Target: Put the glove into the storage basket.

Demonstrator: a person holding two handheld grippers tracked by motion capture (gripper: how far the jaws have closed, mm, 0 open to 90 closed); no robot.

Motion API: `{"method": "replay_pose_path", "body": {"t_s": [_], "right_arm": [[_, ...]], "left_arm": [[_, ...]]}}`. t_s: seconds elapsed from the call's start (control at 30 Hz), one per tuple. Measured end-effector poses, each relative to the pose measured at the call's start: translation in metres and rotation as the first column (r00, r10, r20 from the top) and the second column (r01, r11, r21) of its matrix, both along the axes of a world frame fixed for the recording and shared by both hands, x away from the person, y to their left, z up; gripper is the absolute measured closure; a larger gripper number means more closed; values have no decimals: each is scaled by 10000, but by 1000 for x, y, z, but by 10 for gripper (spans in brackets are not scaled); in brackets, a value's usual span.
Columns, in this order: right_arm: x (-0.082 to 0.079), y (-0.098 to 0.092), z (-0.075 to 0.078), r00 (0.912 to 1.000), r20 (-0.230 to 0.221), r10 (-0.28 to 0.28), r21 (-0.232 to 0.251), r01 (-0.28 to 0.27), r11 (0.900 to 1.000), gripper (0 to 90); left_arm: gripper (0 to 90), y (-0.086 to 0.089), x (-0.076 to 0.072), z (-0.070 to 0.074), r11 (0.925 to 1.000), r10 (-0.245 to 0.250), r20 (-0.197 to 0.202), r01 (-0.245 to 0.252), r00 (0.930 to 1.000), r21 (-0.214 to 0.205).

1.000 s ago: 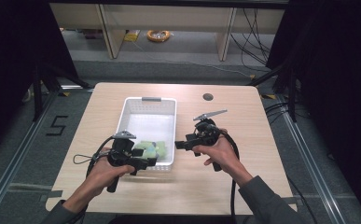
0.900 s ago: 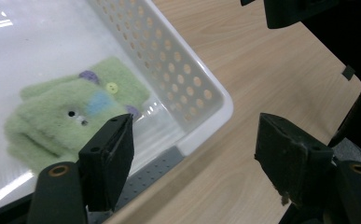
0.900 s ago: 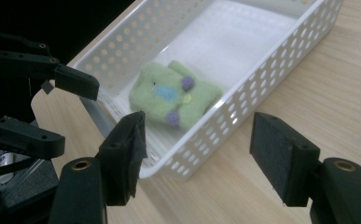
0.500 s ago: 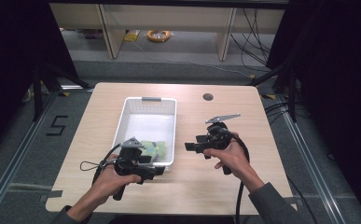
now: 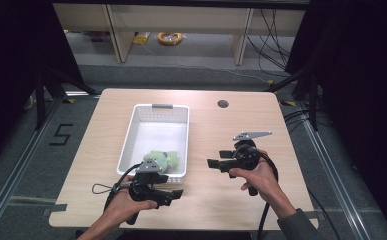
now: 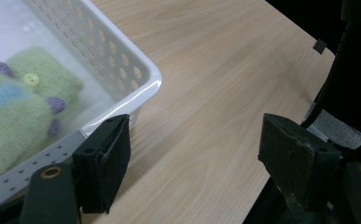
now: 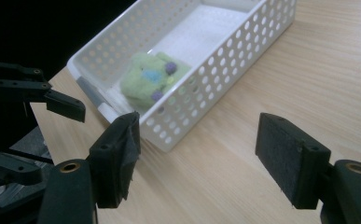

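A white perforated basket (image 5: 131, 135) stands on the wooden table with a green felt toy (image 5: 163, 160) lying at its near end. My left gripper (image 5: 177, 193) hovers just in front of the basket's near right corner (image 6: 141, 70), jaws pointing right and open, nothing between them (image 6: 197, 135). The toy (image 6: 19, 102) shows through the basket wall. My right gripper (image 5: 212, 163) is to the right of the basket, pointing left at it, open and empty (image 7: 199, 135). Both pairs of jaws have just been opening. The right gripper view looks at the basket (image 7: 225, 51), the toy (image 7: 150, 81) and the left gripper (image 7: 61, 105).
A round cable hole (image 5: 223, 103) sits in the tabletop at the far right. Bare wood (image 5: 231, 210) lies between and in front of the hands. Behind the table is a low shelf with a yellow cable coil (image 5: 169, 37). Dark frames flank both sides.
Both hands have drawn back from the basket: the left toward the near edge, the right to the right and nearer. The toy stays in the basket.
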State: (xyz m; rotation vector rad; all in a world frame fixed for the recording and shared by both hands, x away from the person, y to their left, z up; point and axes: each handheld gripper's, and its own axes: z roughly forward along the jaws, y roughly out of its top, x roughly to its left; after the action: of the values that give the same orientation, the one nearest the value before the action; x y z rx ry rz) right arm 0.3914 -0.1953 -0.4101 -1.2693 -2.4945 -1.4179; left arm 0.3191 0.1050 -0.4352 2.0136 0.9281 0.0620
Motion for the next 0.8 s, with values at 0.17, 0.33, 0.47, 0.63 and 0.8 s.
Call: {"method": "replay_pose_path", "body": {"t_s": [0.17, 0.33, 0.47, 0.63, 0.8], "right_arm": [[-4, -8, -7, 9998, -55, -183, 20, 183, 9998, 317], [-9, -13, -11, 9998, 85, -194, 128, 193, 9997, 313], [-13, -16, -14, 9995, 289, -153, 116, 149, 9998, 309], [-19, -19, -22, 9993, 327, -169, 120, 165, 9998, 307], [-25, -19, -27, 9985, 523, -141, 88, 137, 9999, 305]], "left_arm": [[229, -3, -5, -4, 10000, -72, 250, 73, 9997, -67], [209, -7, -9, -12, 9996, -277, 356, 280, 9990, -85], [200, -10, -13, -18, 9993, -363, 536, 369, 9979, -104], [198, -13, -17, -24, 9989, -453, 480, 456, 9978, -48], [197, -14, -20, -28, 9993, -371, 388, 374, 9986, -51]]}}
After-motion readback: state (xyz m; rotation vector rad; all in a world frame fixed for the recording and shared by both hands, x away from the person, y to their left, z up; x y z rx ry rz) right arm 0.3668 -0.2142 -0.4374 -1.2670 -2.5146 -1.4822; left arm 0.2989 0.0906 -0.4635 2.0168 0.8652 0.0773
